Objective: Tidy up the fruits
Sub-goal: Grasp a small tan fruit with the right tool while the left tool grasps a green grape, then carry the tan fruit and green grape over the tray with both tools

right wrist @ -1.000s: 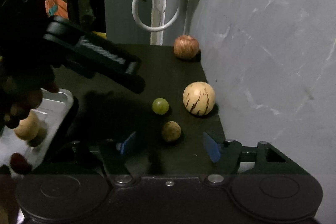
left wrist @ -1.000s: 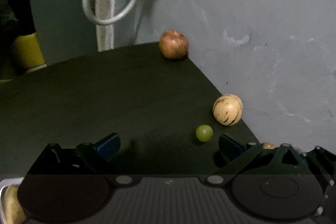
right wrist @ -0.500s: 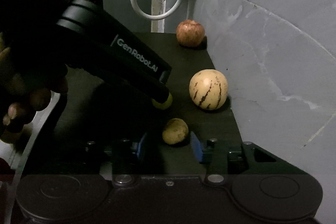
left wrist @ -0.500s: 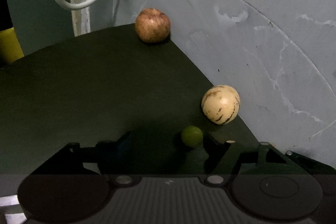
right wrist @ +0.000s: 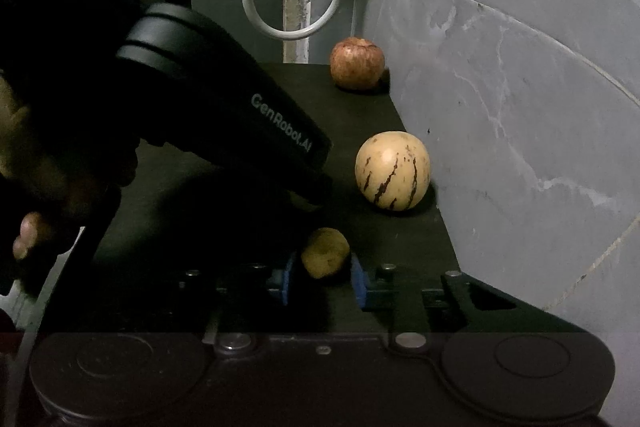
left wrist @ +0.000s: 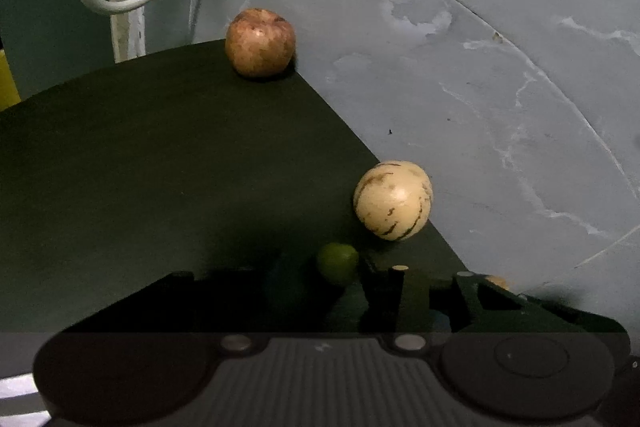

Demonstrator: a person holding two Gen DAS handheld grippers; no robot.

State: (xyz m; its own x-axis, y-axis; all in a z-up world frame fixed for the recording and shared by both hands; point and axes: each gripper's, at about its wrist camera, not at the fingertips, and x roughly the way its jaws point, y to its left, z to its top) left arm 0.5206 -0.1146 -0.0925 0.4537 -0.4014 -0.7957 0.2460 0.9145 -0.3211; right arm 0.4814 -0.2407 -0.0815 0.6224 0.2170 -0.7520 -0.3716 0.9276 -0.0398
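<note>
Both sets of jaws have just been closing since a second ago, and the left hand-held gripper has dropped forward onto the green grape, which now sits between its shadowed fingers; whether the pads press it I cannot tell in the dark. On the right hand-held gripper, the blue pads have drawn in on the small brown fruit and appear to clamp it from both sides. Four fruits lie on the dark counter, counted from the striped cream melon as landmark: one reddish apple well behind it at the counter's far corner, one grape just in front of it and to the left, one brown fruit nearer still, and the melon itself against the grey wall. One white cable loop hangs behind the apple. A person's hand grips the left tool's black body left of the melon.
</note>
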